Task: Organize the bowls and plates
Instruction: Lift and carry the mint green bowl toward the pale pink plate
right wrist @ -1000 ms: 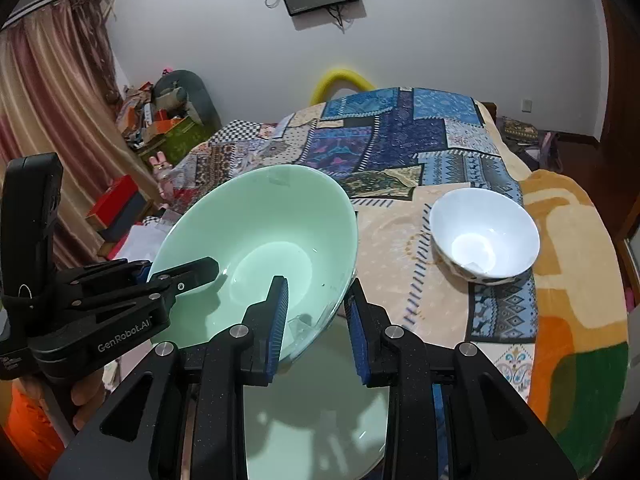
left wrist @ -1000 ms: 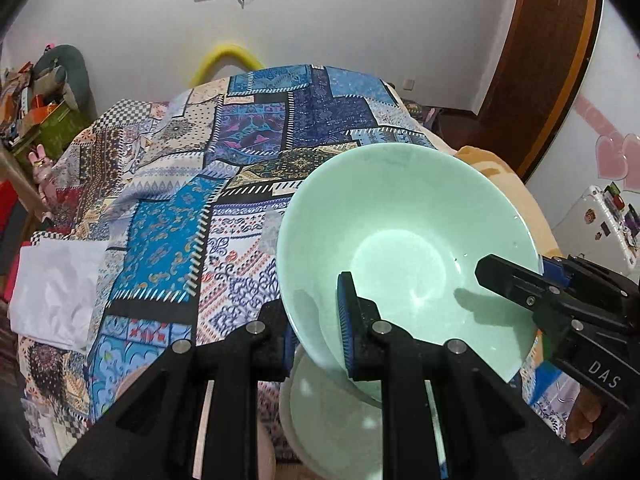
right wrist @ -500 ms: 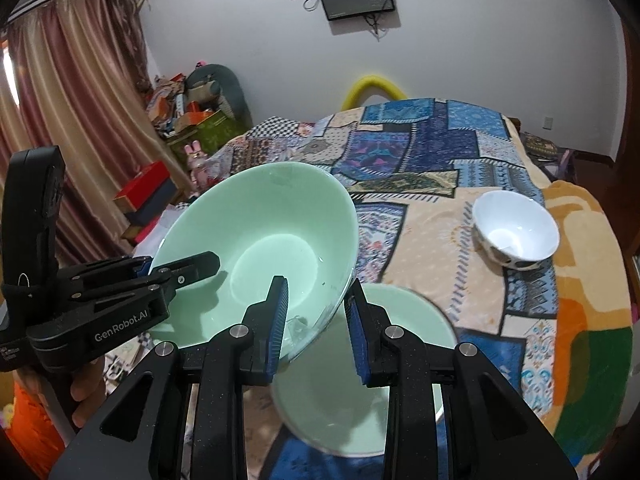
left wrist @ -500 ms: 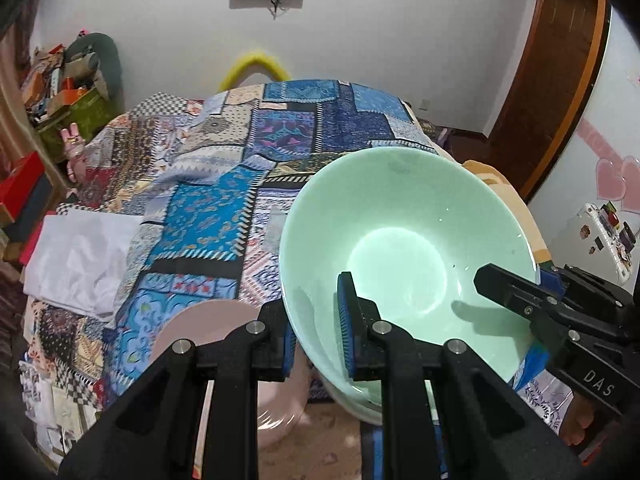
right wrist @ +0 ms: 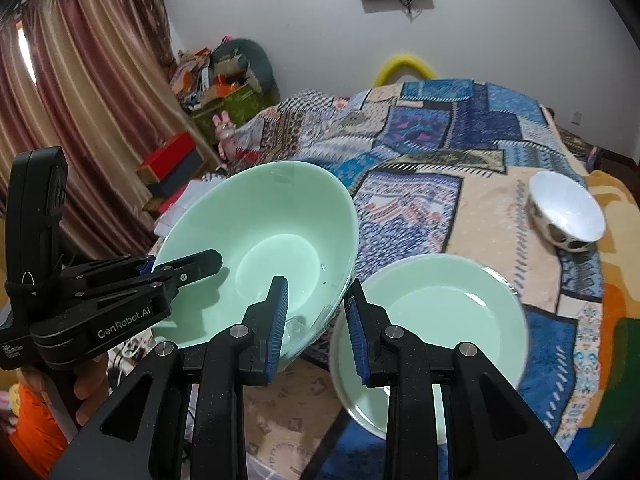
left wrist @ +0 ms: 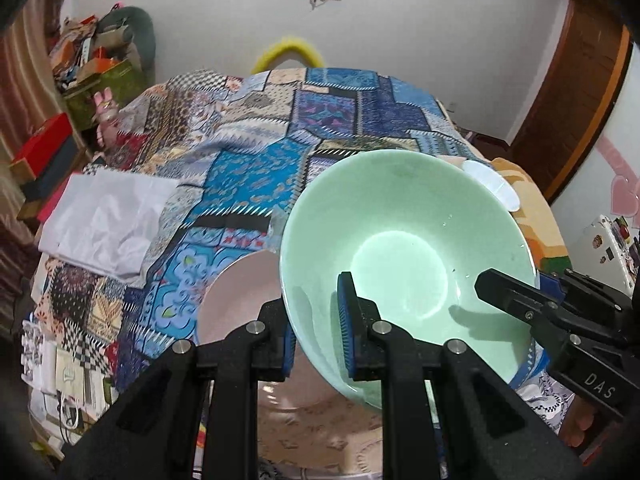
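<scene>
Through the left wrist view, our left gripper [left wrist: 316,326] is clamped on the near rim of the large green bowl [left wrist: 404,240], which we hold tilted above the patchwork quilt [left wrist: 248,184], with a pink plate [left wrist: 236,296] lying just left of the bowl. Through the right wrist view, our right gripper [right wrist: 316,322] pinches the same bowl's opposite rim, a green plate [right wrist: 440,320] lies just right of the bowl, and a small white bowl [right wrist: 566,210] sits well beyond that plate.

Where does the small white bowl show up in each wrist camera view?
Left wrist: white bowl, right of centre, mostly hidden behind the far rim of the green bowl.
Right wrist: far right on the quilt, fully visible.
Shared landmark: the yellow arch by the wall.
</scene>
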Available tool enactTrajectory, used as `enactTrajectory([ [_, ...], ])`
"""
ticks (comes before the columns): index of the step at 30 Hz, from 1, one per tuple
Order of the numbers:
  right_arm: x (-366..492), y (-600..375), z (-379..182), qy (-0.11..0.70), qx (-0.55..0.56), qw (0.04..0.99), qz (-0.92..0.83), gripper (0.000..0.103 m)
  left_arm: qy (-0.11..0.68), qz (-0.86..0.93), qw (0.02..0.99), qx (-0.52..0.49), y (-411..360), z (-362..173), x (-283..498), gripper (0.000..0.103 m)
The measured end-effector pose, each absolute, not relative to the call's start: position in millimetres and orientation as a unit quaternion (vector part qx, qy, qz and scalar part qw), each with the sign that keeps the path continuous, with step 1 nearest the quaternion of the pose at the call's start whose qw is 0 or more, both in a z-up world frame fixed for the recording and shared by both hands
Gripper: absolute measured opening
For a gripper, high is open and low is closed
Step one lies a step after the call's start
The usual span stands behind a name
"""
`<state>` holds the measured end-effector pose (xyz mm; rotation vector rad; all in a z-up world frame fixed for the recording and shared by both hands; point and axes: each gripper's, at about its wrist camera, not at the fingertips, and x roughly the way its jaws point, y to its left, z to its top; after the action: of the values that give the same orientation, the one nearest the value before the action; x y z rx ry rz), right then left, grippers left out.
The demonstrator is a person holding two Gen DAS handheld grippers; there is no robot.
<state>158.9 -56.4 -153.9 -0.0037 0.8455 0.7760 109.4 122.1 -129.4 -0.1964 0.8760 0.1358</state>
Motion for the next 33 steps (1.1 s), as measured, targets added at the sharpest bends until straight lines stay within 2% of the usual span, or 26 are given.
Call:
enactTrajectory([
  [19,157,3,-207,0.465,-0.037,0.799,0.379,0.026,0.484,0.101,0.858,-0.143,182,-205,100,0.018],
  [33,162,16,-226,0.488,-0.048,0.786,0.376,0.027,0.499,0.107,0.846,-0.153,192,-225,107,0.018],
])
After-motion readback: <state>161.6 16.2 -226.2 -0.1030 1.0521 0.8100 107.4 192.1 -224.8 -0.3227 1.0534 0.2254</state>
